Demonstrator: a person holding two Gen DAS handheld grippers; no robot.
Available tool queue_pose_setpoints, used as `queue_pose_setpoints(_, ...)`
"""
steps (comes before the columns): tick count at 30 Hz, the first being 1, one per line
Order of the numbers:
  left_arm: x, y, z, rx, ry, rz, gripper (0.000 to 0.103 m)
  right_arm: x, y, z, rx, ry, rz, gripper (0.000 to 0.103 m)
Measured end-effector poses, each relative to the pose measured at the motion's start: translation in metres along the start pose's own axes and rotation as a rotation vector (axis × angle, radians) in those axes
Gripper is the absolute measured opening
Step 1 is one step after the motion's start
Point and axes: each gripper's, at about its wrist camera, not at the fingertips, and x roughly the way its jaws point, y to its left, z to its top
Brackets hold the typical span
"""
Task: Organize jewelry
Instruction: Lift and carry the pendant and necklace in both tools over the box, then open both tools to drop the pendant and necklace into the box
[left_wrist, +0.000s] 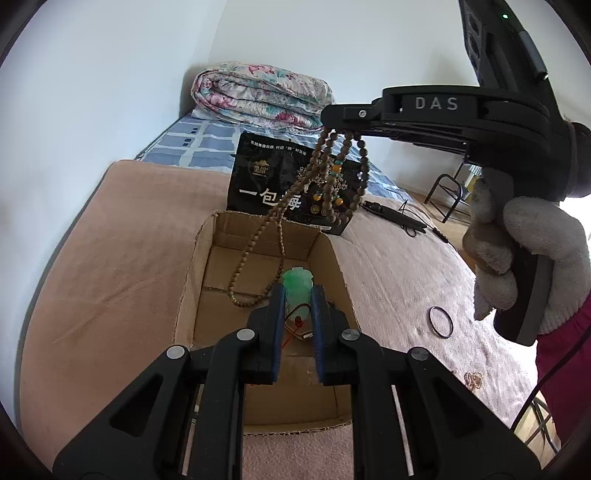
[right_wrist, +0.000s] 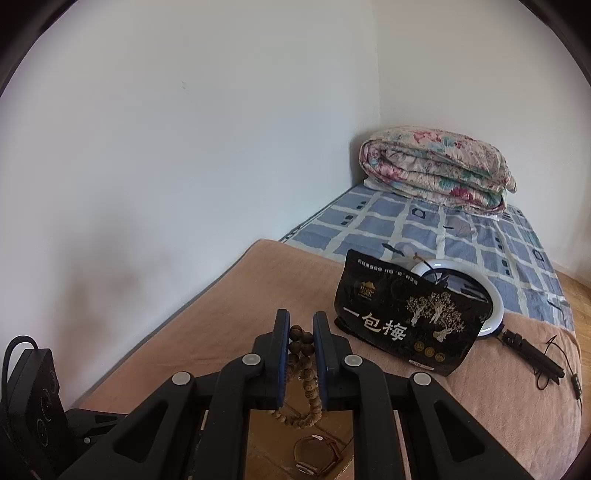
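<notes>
My left tongs (left_wrist: 298, 295) clamp the green jade pendant (left_wrist: 297, 291) over the cardboard box (left_wrist: 192, 280). My right tongs (right_wrist: 300, 334) grip the wooden bead necklace (right_wrist: 304, 363), dangling at twelve o'clock.

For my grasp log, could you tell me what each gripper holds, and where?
Left gripper clamps the green carved jade pendant by its sides; right gripper pinches the brown wooden bead necklace at its looped top.

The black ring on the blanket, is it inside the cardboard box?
No, the black ring lies on the blanket, outside the cardboard box.
</notes>
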Motion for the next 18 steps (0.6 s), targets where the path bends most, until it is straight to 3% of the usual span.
queue_pose_setpoints(13,0.026,-0.004,-0.019,0.009,0.060,0.011,0.012,0.049,-0.018,-0.040,0.076,0.114,0.017,0.012)
queue_pose_setpoints(17,0.027,-0.005,-0.018,0.013,0.059,0.015,0.012,0.047,-0.023,-0.044,0.100,0.112,0.019,0.033)
queue_pose_setpoints(18,0.026,-0.007,-0.018,0.019,0.060,0.020,0.012,0.045,-0.024,-0.044,0.099,0.107,0.014,0.033)
